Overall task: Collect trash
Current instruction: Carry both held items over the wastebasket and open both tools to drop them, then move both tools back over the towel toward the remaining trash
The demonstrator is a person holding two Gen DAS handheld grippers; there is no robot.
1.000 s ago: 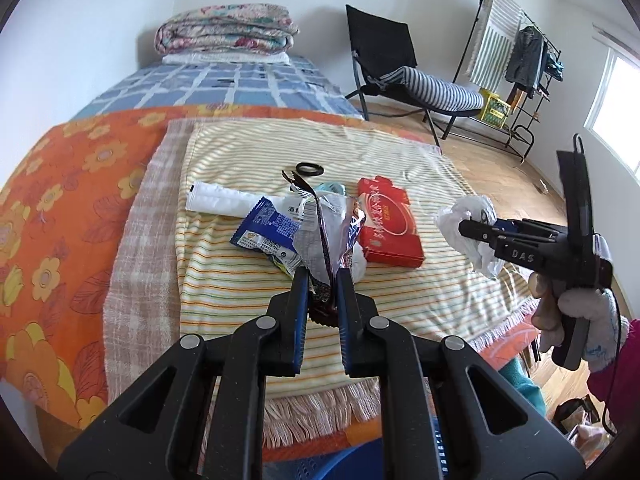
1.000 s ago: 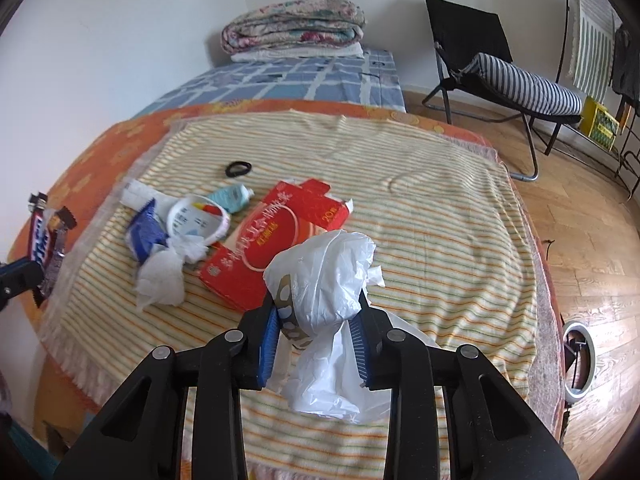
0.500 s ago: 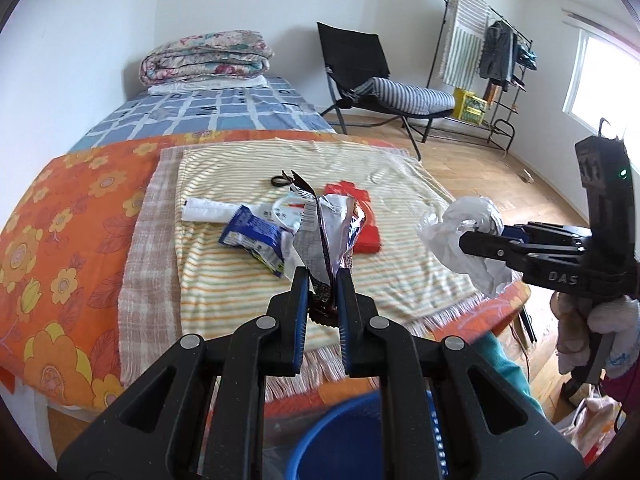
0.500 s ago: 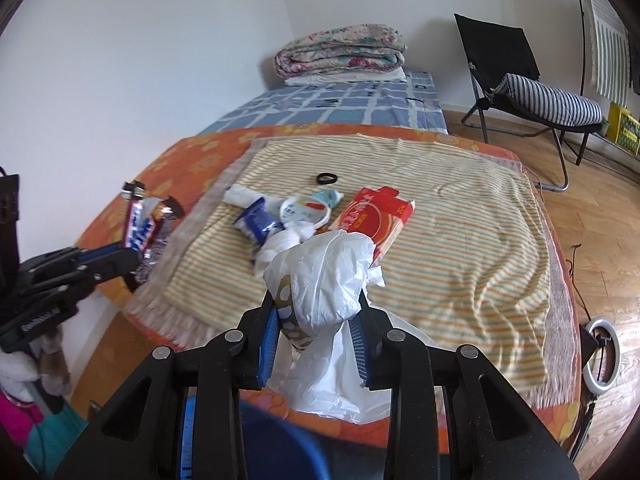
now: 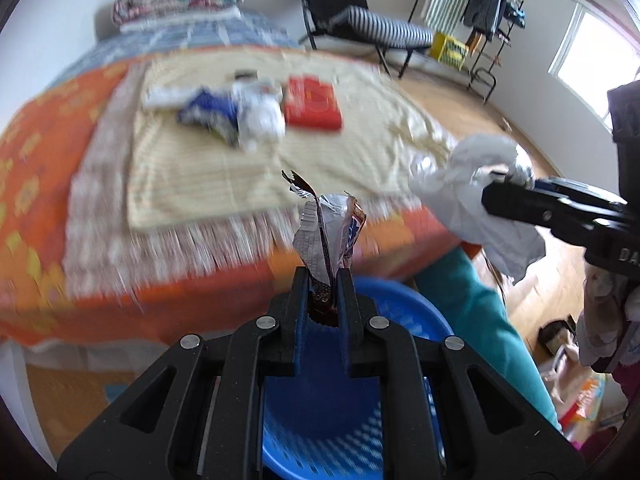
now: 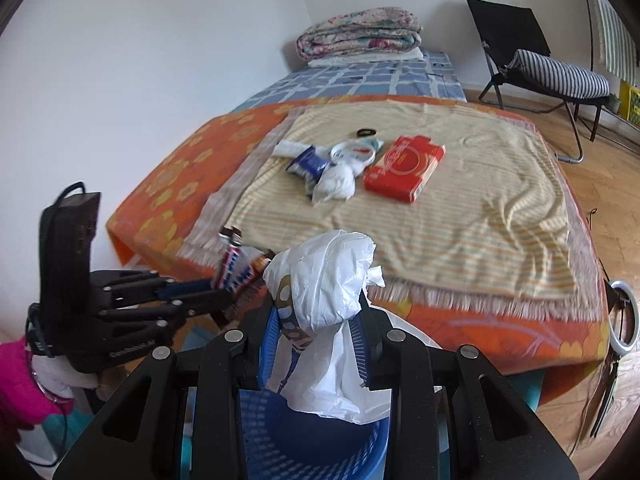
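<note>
two grippers over one blue basket (image 5: 400, 312) at the bed's foot edge, left gripper (image 5: 325, 280) clamped on one snack wrapper (image 5: 328, 228), right gripper (image 6: 318, 312) clamped on one white plastic bag (image 6: 324, 276), one red box (image 6: 404, 168) mid-bed beside a small heap of wrappers (image 6: 332, 168)

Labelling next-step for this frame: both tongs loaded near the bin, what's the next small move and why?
Probably open the left tongs and drop the wrapper. They are shut on it and sit right above the blue bin, so it should fall in. The right tongs, gripping the white bag, also hang over the bin's rim and could release next.
</note>
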